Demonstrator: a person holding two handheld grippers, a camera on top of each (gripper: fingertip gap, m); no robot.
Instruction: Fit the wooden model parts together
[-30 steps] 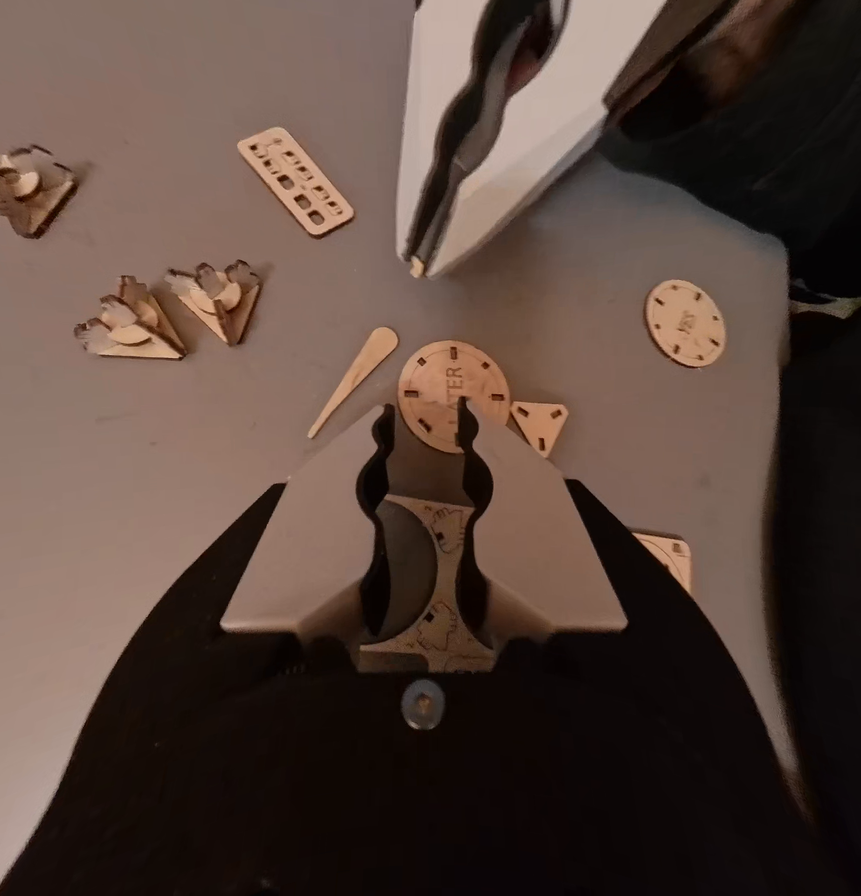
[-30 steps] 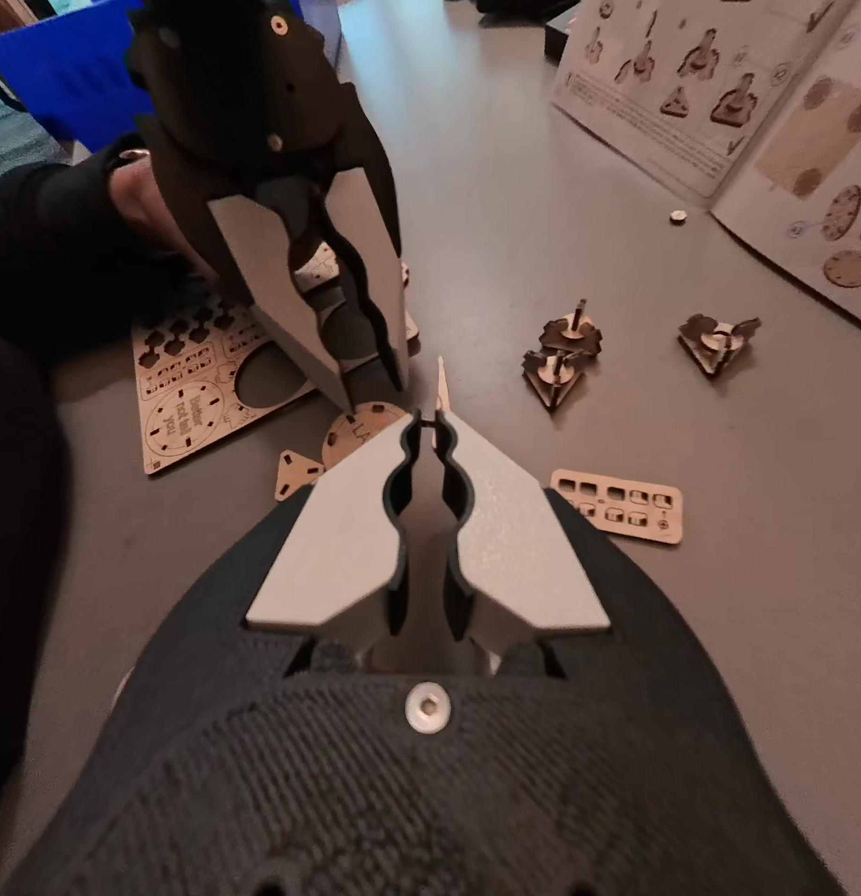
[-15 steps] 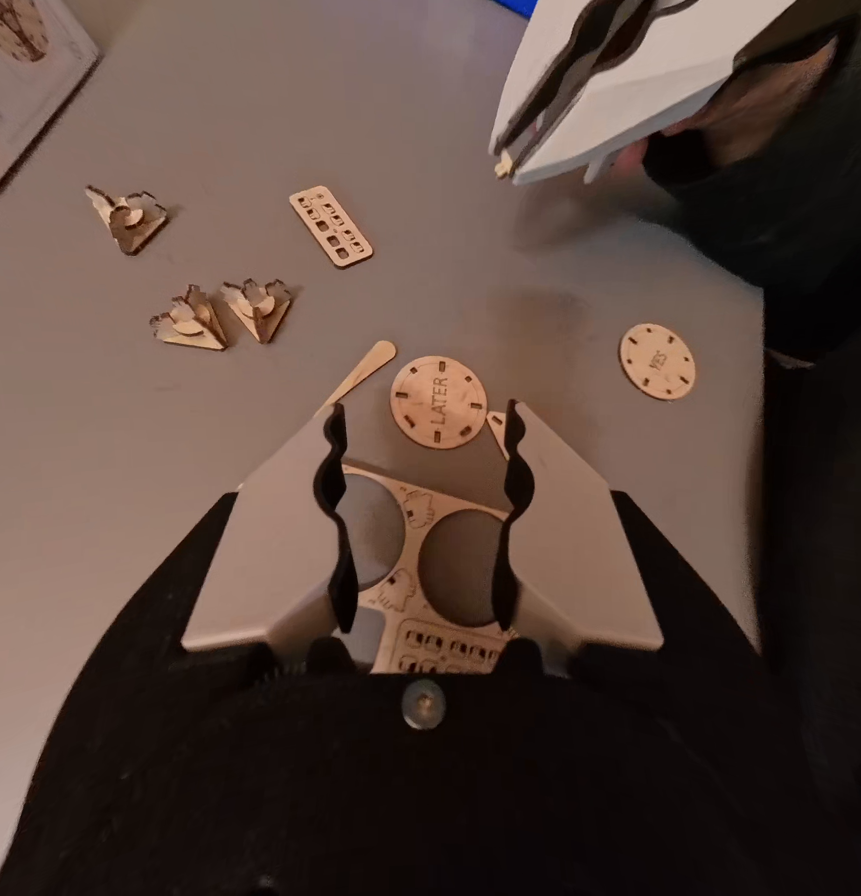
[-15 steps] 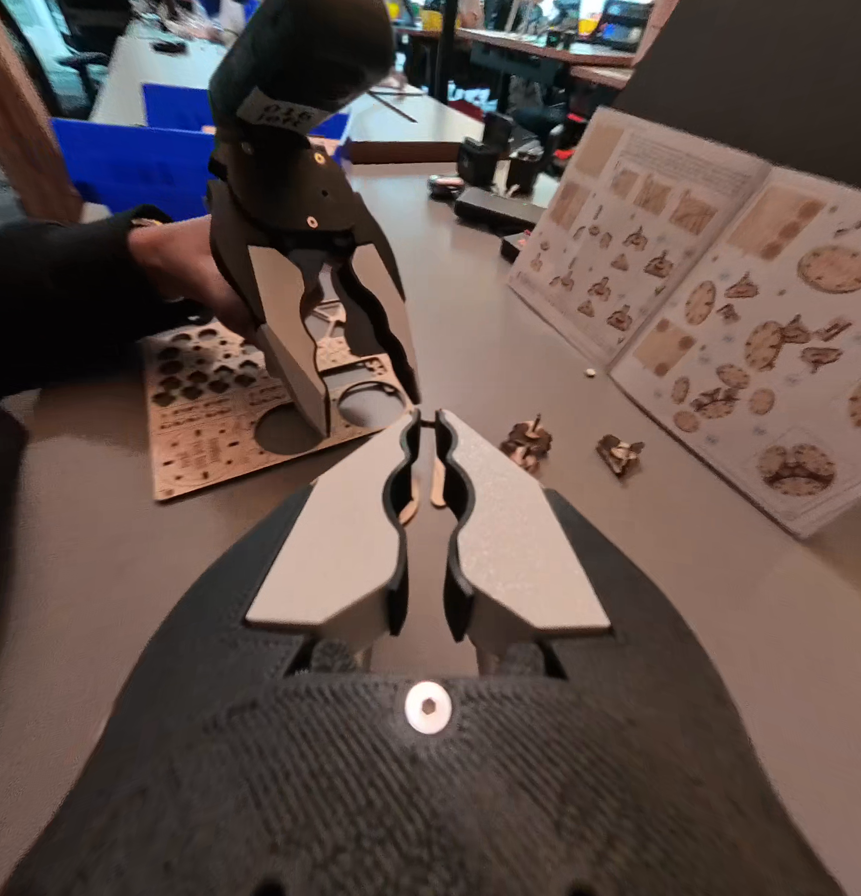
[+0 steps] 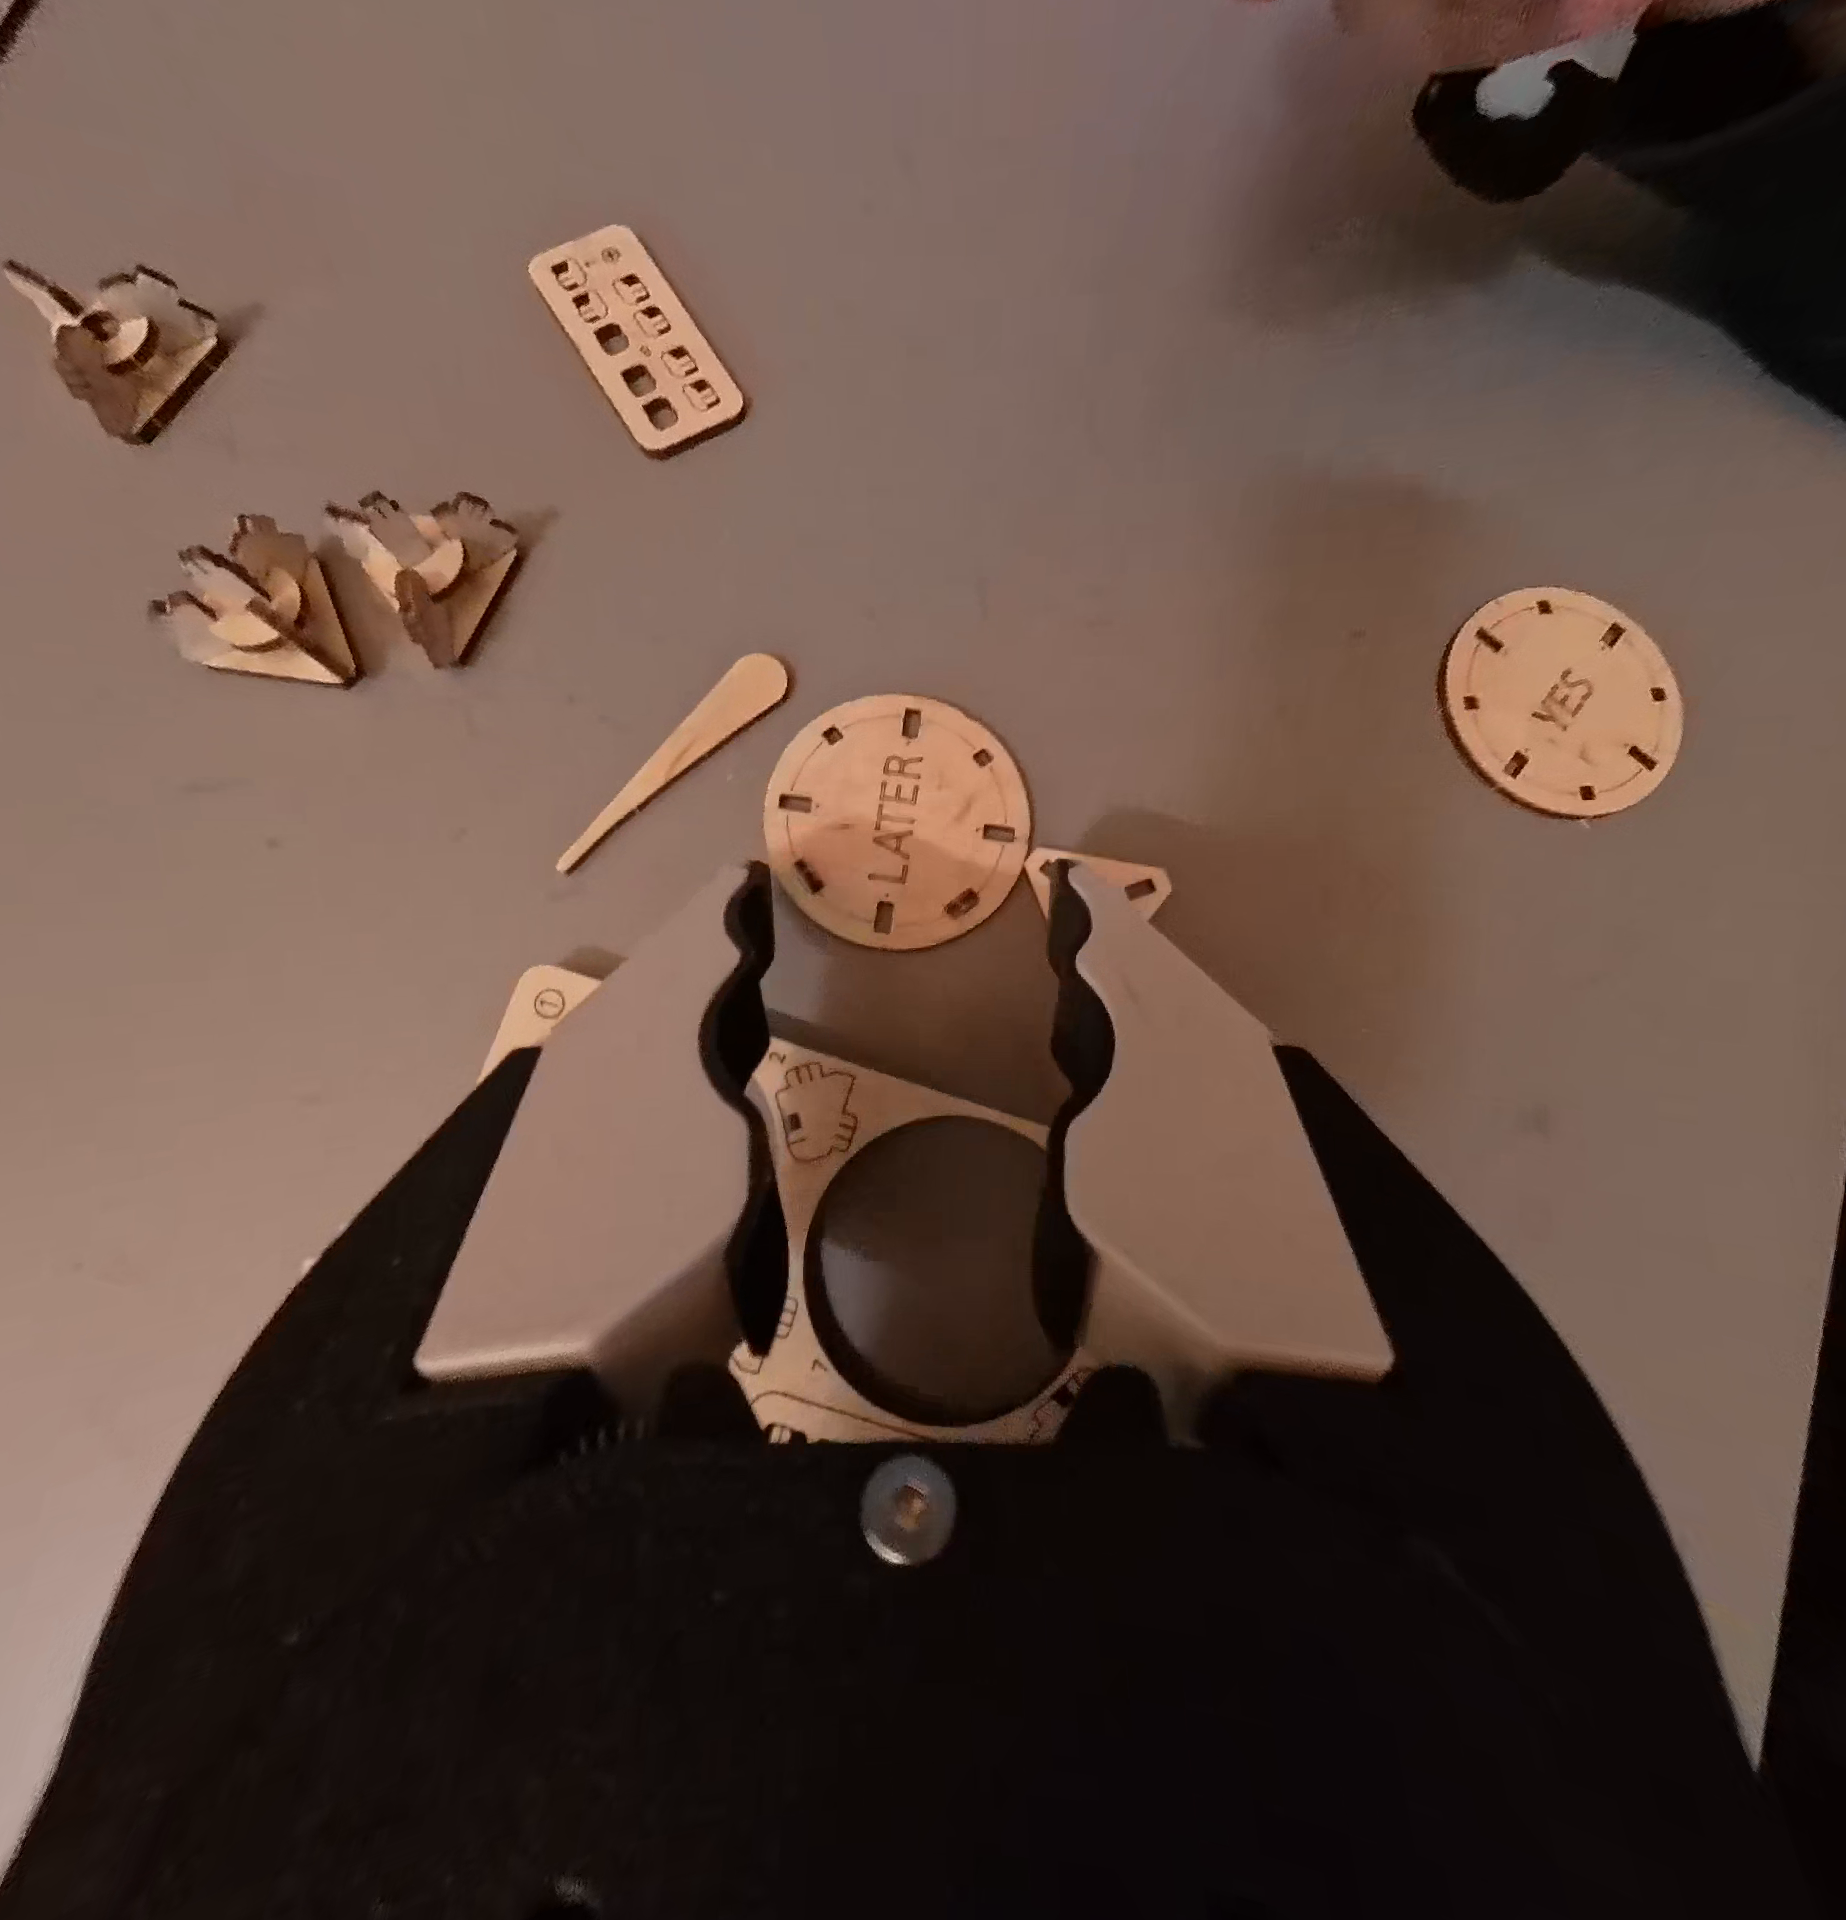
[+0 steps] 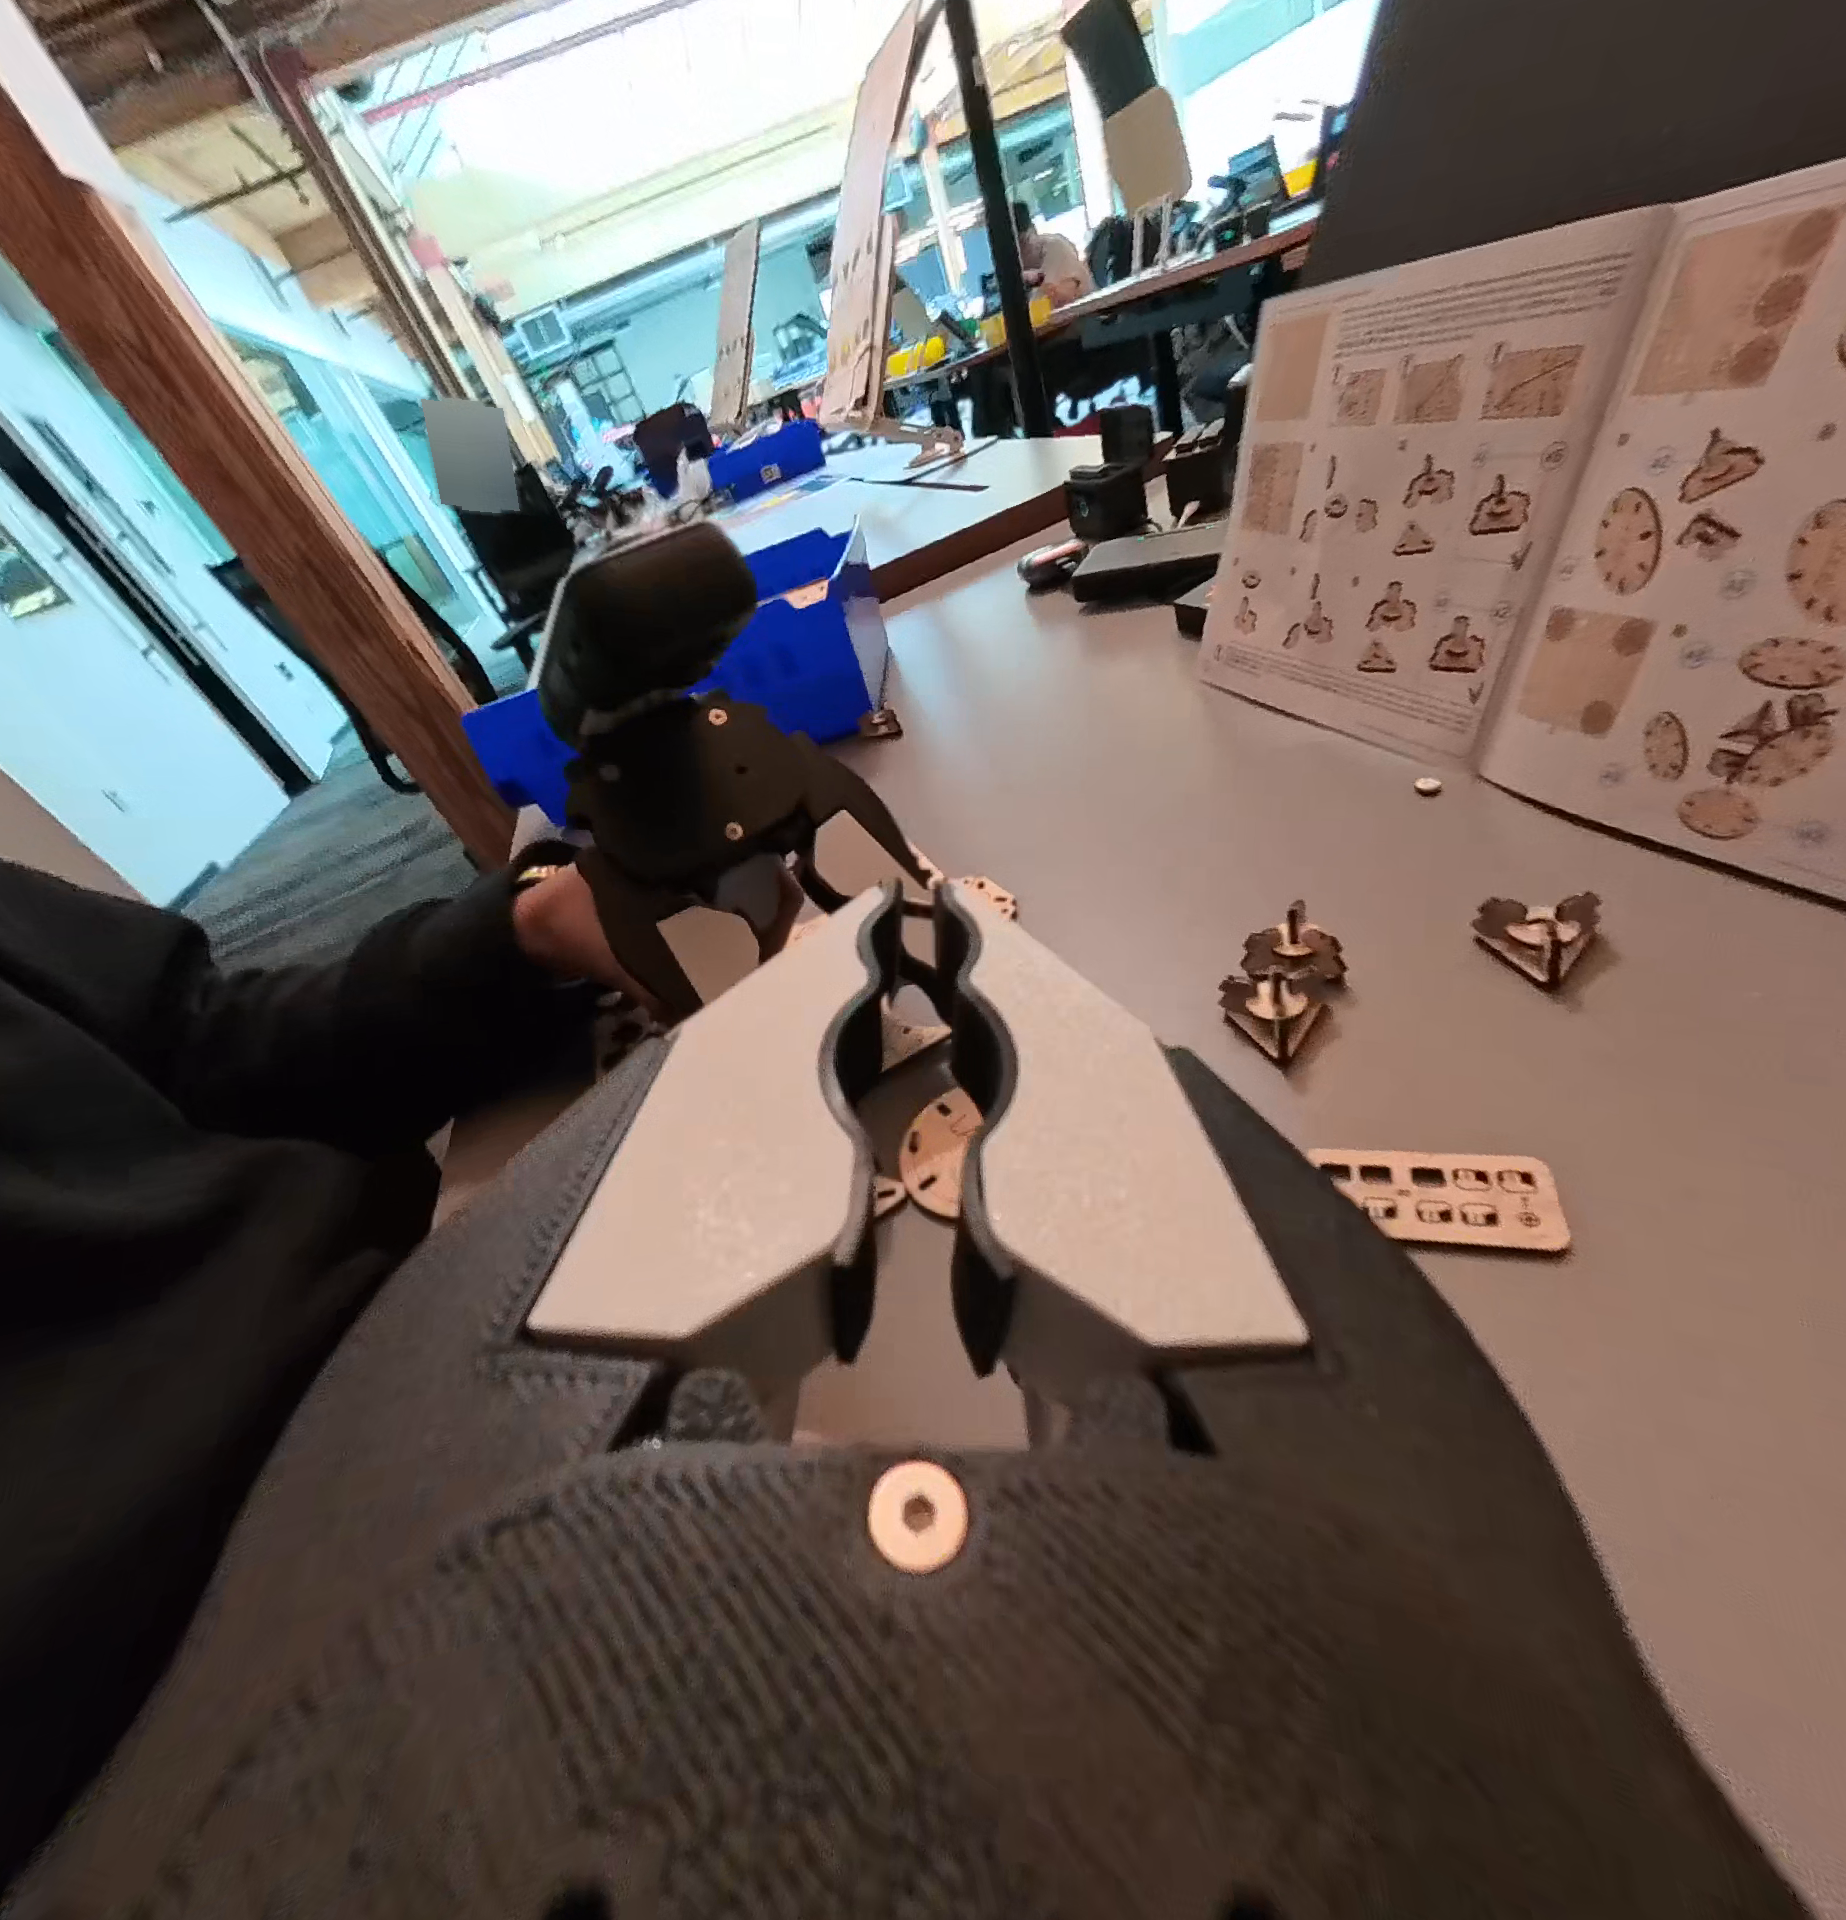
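The grey table carries a punched plywood sheet, over which the left gripper hangs with fingers spread and bare, its tips flanking the near edge of a slotted wooden disc. The right gripper is raised above the table, its fingertips pinching a small, thin wooden piece.

place: open workshop/lab | evidence: long worktables, blue bins, laser-cut wooden kit parts, open instruction booklet
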